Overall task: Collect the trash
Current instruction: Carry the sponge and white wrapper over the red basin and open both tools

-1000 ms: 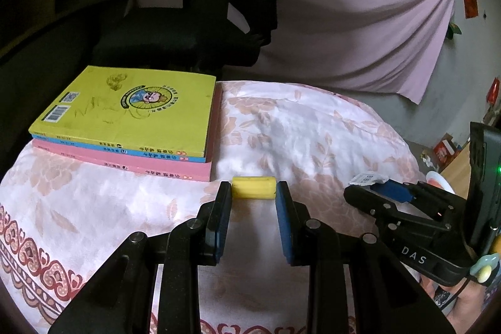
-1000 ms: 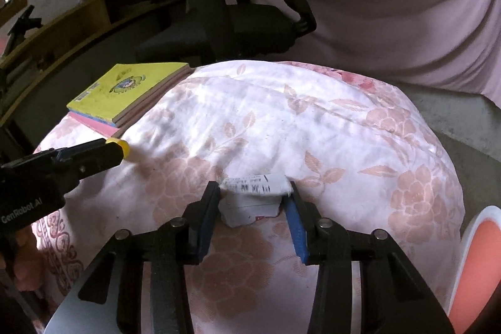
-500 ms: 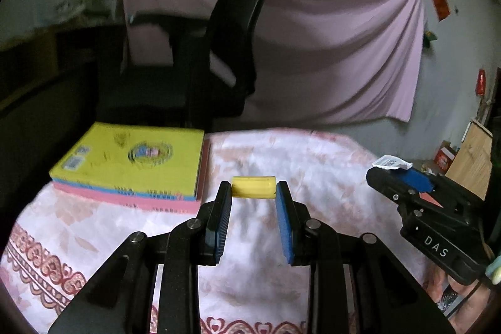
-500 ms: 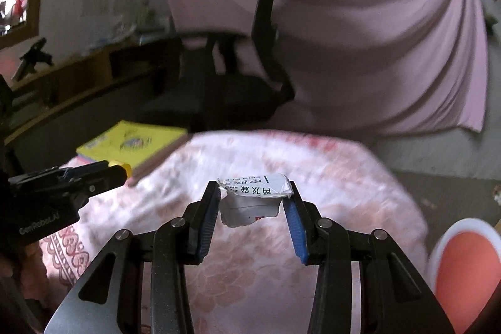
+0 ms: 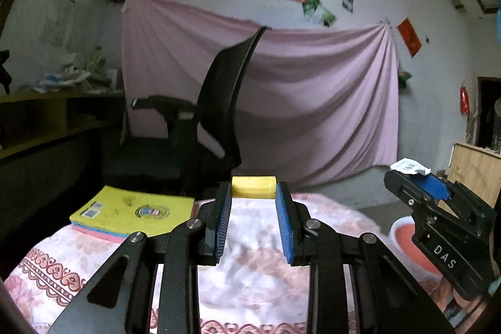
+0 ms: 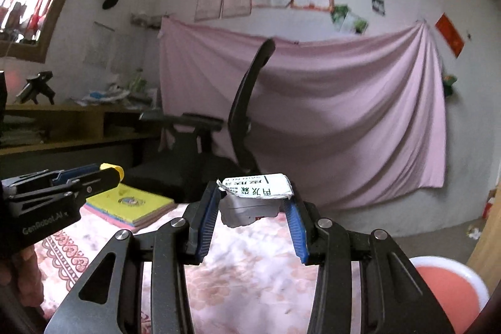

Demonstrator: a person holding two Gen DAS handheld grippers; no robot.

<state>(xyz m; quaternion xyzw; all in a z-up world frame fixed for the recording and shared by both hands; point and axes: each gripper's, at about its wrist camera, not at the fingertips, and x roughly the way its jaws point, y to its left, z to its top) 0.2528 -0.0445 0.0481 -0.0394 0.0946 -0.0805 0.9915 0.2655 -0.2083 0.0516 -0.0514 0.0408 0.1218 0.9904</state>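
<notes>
Both tools have risen off the floral-covered surface [image 6: 250, 277] since the earlier frame: your left tool [image 5: 254, 193] pinches the short yellow cylinder [image 5: 253, 186] crosswise, your right tool [image 6: 254, 202] the crumpled white printed packet [image 6: 255, 197]. The round red-and-white bin [image 6: 444, 287] sits low beside your right tool, the nearer one.

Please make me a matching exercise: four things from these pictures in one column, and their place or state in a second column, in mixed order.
Things:
1. yellow roll
2. torn white packet
3. stack of books
4. office chair

Places or states:
a. lying on the floral cloth
b. held in the right tool
c. standing before the pink curtain
d. held in the left tool

Pairs: 1-d, 2-b, 3-a, 4-c
</notes>
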